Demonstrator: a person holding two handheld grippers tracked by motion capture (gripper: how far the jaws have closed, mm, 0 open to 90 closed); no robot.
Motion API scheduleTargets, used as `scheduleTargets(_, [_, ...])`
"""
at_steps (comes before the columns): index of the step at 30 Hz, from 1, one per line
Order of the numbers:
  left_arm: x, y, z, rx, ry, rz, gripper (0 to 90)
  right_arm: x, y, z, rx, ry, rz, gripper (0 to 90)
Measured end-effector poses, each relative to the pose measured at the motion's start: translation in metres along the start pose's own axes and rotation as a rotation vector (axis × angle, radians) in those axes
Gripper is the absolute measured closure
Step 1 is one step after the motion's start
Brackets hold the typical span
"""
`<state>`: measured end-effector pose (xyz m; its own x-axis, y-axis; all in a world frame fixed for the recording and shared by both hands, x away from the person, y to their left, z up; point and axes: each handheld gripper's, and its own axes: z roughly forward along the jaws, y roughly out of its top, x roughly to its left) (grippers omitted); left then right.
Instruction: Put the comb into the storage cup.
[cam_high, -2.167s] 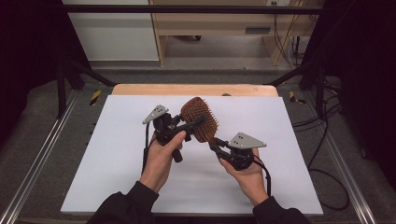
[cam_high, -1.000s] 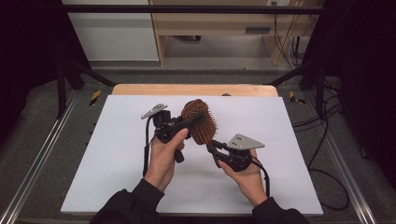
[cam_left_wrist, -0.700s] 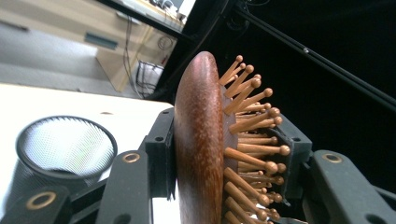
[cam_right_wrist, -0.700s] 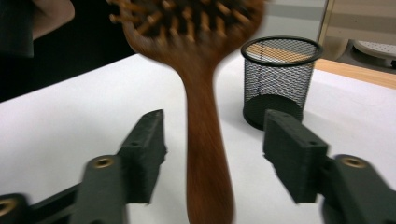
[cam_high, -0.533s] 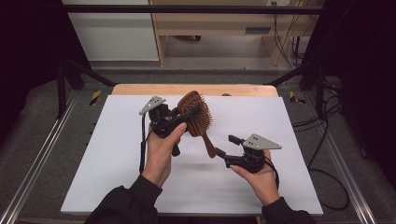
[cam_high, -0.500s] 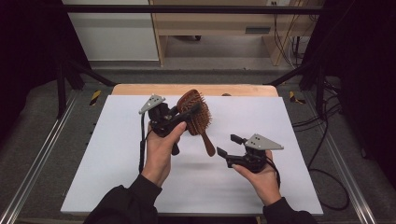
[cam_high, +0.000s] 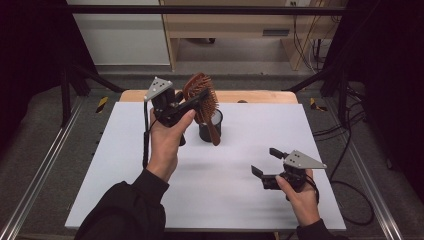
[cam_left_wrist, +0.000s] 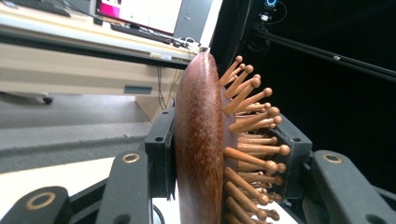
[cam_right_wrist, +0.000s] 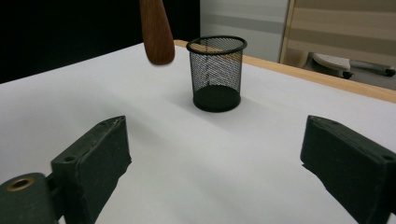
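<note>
A brown wooden hairbrush (cam_high: 201, 92) with peg bristles hangs above the table, with my left gripper (cam_high: 192, 103) shut on its head. In the left gripper view the pads press the brush (cam_left_wrist: 200, 140) from its back and from its bristle side. The handle (cam_high: 214, 133) points down in front of a black mesh cup (cam_high: 204, 132). My right gripper (cam_high: 266, 161) is low over the table at the front right. Its jaws have just been opening and nothing is between them. The right gripper view has the cup (cam_right_wrist: 216, 72) ahead and the handle tip (cam_right_wrist: 156, 35) above its left.
A white sheet (cam_high: 125, 170) covers the table, with a wooden edge (cam_high: 260, 96) along the back. Metal rails run down both sides, and cables lie on the floor at the right. A cabinet and a desk stand behind the table.
The right gripper let go of the brush handle, opened and drew off to the right and front. The left gripper lifted the brush higher, which uncovered the mesh cup.
</note>
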<state>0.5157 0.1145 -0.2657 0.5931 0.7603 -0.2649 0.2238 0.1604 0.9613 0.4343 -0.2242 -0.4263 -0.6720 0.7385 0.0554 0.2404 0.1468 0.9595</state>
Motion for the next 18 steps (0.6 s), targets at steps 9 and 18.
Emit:
scheduleTargets(9, [0.004,0.016,0.02,-0.012,0.062,0.037,51.2,-0.008,-0.009,-0.011,-0.014,-0.028,0.049,6.9])
scheduleTargets(18, [0.014,0.024,0.038,-0.008,0.105,0.071,51.2,-0.008,-0.009,-0.007,-0.023,-0.038,0.048,6.6])
